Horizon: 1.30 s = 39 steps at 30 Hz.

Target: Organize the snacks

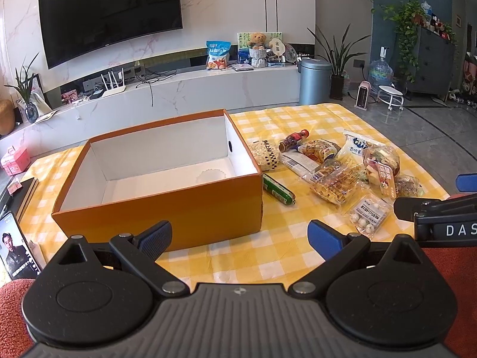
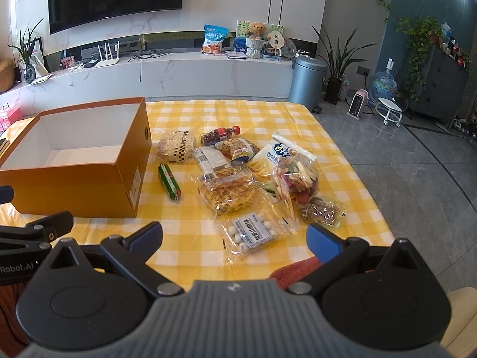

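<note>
Both grippers, left [image 1: 240,237] and right [image 2: 234,238], have fingers wide apart and hold nothing. The box [image 1: 167,208] stands just ahead of the left one. The snacks [image 2: 238,179] lie ahead of the right one.

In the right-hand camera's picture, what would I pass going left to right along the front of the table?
Orange box → green sausage stick → waffle packet → bag of mixed veggie chips, all on the yellow checked cloth.

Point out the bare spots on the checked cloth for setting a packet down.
Bare: the far cloth behind the snacks, and the near strip between orange box and ball-candy packet. Crowded: the snack pile right of the box.
</note>
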{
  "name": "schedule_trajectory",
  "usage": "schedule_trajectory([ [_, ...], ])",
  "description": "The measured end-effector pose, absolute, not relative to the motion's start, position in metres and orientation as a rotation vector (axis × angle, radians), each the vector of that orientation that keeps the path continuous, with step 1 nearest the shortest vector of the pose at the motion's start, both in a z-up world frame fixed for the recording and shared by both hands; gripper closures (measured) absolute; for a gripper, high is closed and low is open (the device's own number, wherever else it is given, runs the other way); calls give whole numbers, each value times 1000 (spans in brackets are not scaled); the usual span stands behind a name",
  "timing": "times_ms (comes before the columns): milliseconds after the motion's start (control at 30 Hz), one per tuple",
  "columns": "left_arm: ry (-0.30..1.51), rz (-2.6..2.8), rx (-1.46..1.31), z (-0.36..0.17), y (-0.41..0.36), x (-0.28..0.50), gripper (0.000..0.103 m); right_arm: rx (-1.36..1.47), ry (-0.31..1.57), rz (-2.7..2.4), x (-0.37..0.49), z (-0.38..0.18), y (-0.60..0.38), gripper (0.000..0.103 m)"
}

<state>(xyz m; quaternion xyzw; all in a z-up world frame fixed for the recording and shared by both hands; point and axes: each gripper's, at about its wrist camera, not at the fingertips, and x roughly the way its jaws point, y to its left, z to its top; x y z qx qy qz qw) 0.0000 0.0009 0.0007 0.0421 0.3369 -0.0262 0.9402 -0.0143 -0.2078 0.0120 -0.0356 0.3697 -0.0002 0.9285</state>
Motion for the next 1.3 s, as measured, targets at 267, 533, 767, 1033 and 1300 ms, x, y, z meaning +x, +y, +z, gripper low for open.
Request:
schedule_trajectory([
  [267,687,-59,90,2,-1,-1,0,-66,751,0,-16,15,-208,3],
  [533,688,-64,92,3,-2,-2,0,-58,750,0,-16,15,-210,3],
  [767,688,-68,90,4,-5,-1,0,-54,747,-2,-17,15,-212,3],
  [1033,633,-137,50,7,-14,3,0,-57,641,80,-18,16,-224,3],
  [1300,664,-279,-4,0,-35,42,18,-137,673,90,25,-1,-264,15],
])
